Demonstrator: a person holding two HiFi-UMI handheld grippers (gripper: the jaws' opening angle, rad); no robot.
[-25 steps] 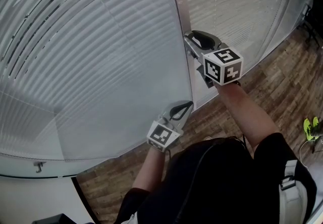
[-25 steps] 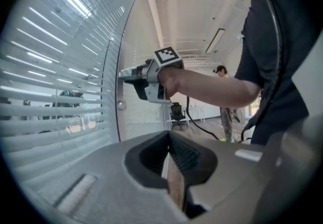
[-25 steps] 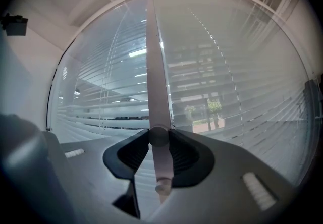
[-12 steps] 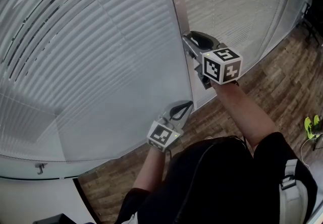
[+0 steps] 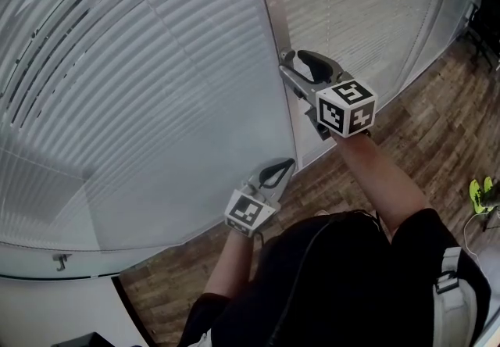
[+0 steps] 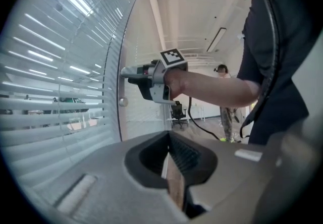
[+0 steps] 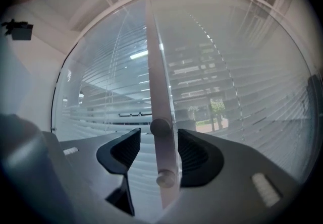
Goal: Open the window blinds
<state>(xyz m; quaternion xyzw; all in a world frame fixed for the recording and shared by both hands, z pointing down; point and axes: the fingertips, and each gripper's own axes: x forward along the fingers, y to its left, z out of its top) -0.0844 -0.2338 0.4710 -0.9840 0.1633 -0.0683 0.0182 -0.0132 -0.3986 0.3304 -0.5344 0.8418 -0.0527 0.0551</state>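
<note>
**Right gripper spread around the blind knob, left gripper shut and empty**

The right gripper (image 5: pixel 301 64) is held level against the upright post (image 5: pixel 269 9) that stands between two panes of glass. Its fingers (image 7: pixel 194 155) are spread wide and have just been opening. The post runs up between them. A round knob (image 7: pixel 160 127) on the post sits between the fingertips, and neither pad presses on it. A second knob (image 7: pixel 166 178) is lower on the same post, nearer the gripper's body.

The blinds (image 5: pixel 156 87) hang on the far side of the glass, to both sides of the right fingers. Their slats lie close together. Narrow gaps show higher up on the left pane, and bits of the outdoors show through the slats in the right gripper view (image 7: pixel 227 81).

The left gripper (image 5: pixel 285 166) is lower and nearer the person, with its tip close to the glass just left of the post. Its fingers (image 6: pixel 189 155) are pressed together with nothing between them. The wooden floor (image 5: pixel 406 126) lies below both grippers.
</note>
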